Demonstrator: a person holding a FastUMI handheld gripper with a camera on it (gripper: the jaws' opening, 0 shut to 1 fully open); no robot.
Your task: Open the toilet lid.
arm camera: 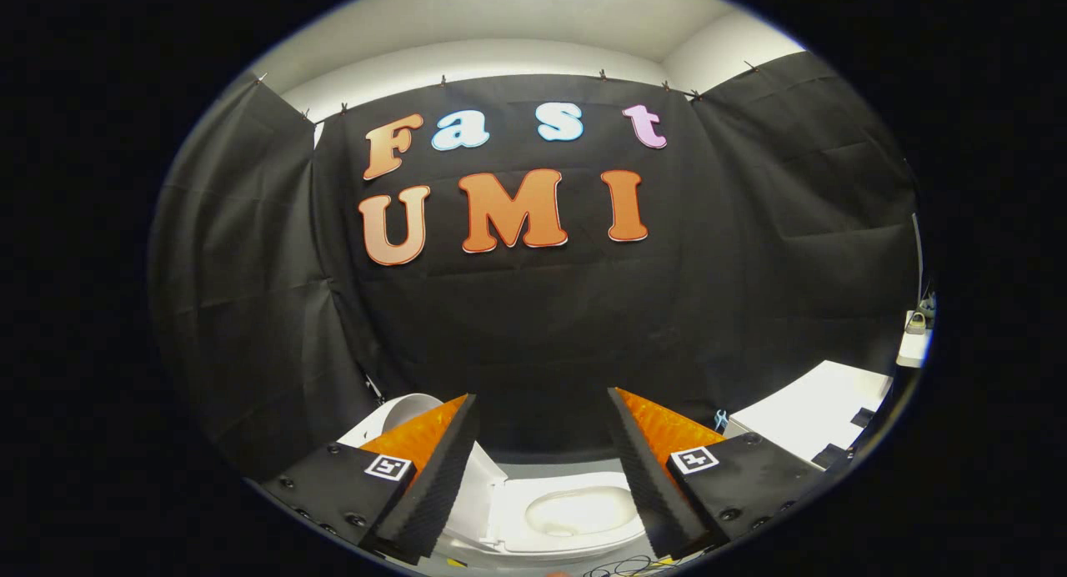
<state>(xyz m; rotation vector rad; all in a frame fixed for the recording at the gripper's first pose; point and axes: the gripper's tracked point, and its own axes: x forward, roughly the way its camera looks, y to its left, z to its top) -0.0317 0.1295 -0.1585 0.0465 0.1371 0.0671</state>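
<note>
Hovering fingers (pixel 542 469) apart, toilet lid (pixel 479 485) raised

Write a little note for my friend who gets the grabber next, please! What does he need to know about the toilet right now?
Gripper: open, holding nothing, fingers spread wide and raised above the toilet.
Toilet: a small white one, below and between the fingers, bowl showing.
Lid: looks already swung up, behind the left finger against the black cloth.
Done: the lid seems open.
Left: probably nothing but pulling the gripper away; check the lid stays up.
</note>
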